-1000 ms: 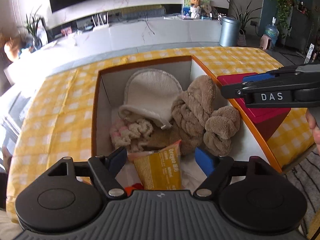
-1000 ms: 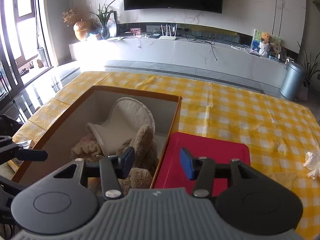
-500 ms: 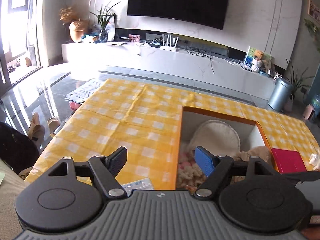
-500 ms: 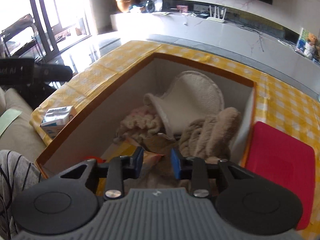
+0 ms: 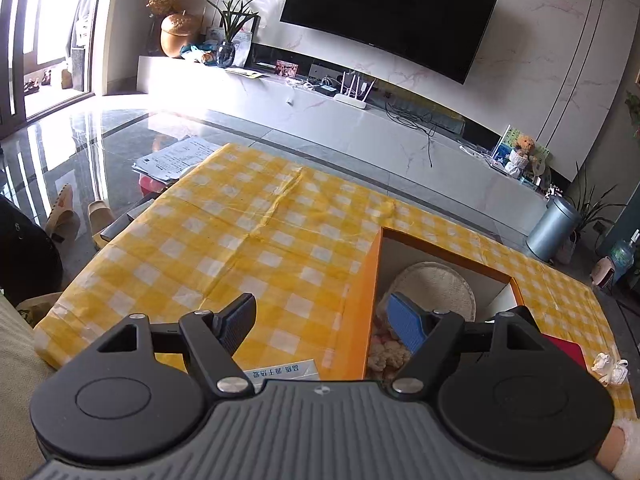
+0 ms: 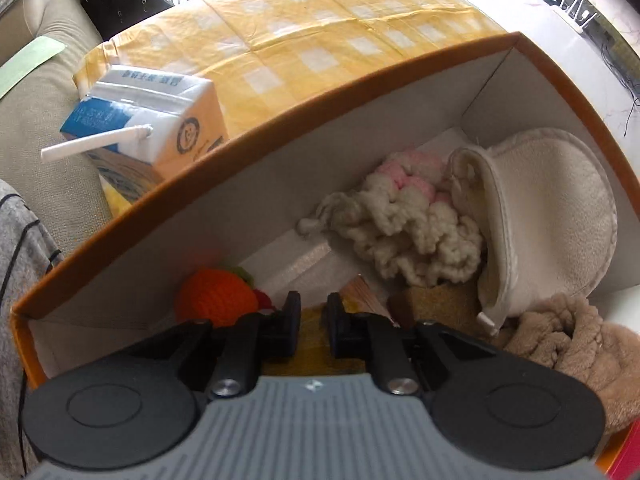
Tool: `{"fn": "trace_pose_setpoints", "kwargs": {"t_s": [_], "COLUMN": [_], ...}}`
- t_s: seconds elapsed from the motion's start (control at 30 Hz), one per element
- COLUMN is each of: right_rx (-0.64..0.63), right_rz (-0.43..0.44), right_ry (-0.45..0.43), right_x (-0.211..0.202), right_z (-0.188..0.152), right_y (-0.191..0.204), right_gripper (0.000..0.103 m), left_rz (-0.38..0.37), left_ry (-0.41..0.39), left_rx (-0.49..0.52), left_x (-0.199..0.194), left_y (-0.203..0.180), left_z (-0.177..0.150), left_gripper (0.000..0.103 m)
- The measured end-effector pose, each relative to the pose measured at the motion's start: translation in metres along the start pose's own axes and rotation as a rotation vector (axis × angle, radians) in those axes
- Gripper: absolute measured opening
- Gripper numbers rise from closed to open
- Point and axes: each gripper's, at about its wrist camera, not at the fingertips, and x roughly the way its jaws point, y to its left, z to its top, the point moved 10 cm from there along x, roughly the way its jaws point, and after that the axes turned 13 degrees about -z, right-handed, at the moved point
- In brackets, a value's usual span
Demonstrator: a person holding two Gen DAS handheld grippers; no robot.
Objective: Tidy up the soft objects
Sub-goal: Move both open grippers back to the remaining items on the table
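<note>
Right gripper [image 6: 313, 322]: was lowered inside the orange box [image 6: 328, 96], its 2 fingers drawn nearly together with a narrow gap; a yellow packet [image 6: 312, 340] lay in that gap, but whether the pads pinched it could not be told.
Beside the right fingers: an orange crocheted ball [image 6: 216, 300] sat just to the left on the box floor; a brown sponge-like block [image 6: 438, 304] lay just to the right.
Farther in the box: a cream and pink yarn bundle [image 6: 408, 224] rested against a cream round pouch [image 6: 548, 216] that leaned on the far wall; a tan plush towel [image 6: 568, 344] filled the right corner.
Outside the box: a milk carton [image 6: 148, 120] with a white straw lay on the yellow checked cloth [image 6: 320, 12], touching the box's outer wall.
Left gripper [image 5: 322, 322]: hung above the cloth with its fingers spread wide, holding nothing.
Left view, beyond: the box rim [image 5: 370, 280], with the pouch [image 5: 436, 288] showing inside.
</note>
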Motion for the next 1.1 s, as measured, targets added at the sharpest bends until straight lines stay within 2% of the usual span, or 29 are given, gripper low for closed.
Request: {"fn": "trace_pose_setpoints", "kwargs": {"t_s": [0.17, 0.4, 0.53, 0.67, 0.77, 0.8, 0.87, 0.93, 1.0, 1.1], "right_rx": [0.069, 0.191, 0.278, 0.407, 0.535, 0.589, 0.693, 0.85, 0.963, 1.062], "right_rz": [0.01, -0.043, -0.104, -0.186, -0.287, -0.348, -0.413, -0.434, -0.485, -0.617], "right_ry": [-0.036, -0.214, -0.333, -0.406, -0.437, -0.447, -0.48, -0.505, -0.475, -0.386], "right_x": [-0.011, -0.081, -0.127, -0.16, -0.187, -0.198, -0.211, -0.218, -0.214, -0.2], "right_z": [-0.003, -0.015, -0.027, -0.056, -0.094, -0.112, -0.145, -0.186, -0.226, -0.286], "right_y": [-0.013, -0.065, -0.107, -0.163, -0.221, -0.245, -0.28, -0.319, -0.348, -0.385], "right_gripper": [0.012, 0.02, 0.037, 0.041, 0.047, 0.049, 0.056, 0.058, 0.058, 0.058], "left_rz": [-0.013, -0.065, -0.09, -0.184, -0.143, -0.134, -0.161, -0.216, -0.275, -0.317], "left_ry": [-0.022, -0.041, -0.024, 0.009, -0.018, -0.023, -0.006, 0.031, 0.079, 0.135], "left_rx": [0.002, 0.01, 0.081, 0.136, 0.229, 0.26, 0.277, 0.262, 0.271, 0.328], "left_x": [-0.006, -0.008, -0.005, -0.001, -0.006, -0.006, -0.003, 0.005, 0.017, 0.041], "left_y": [-0.005, -0.026, -0.051, -0.088, -0.113, -0.121, -0.141, -0.16, -0.182, -0.215], "left_z": [0.001, 0.004, 0.0, -0.008, -0.014, -0.015, -0.019, -0.025, -0.032, -0.047], "left_gripper": [0.088, 0.088, 0.088, 0.088, 0.088, 0.088, 0.088, 0.088, 0.088, 0.088]}}
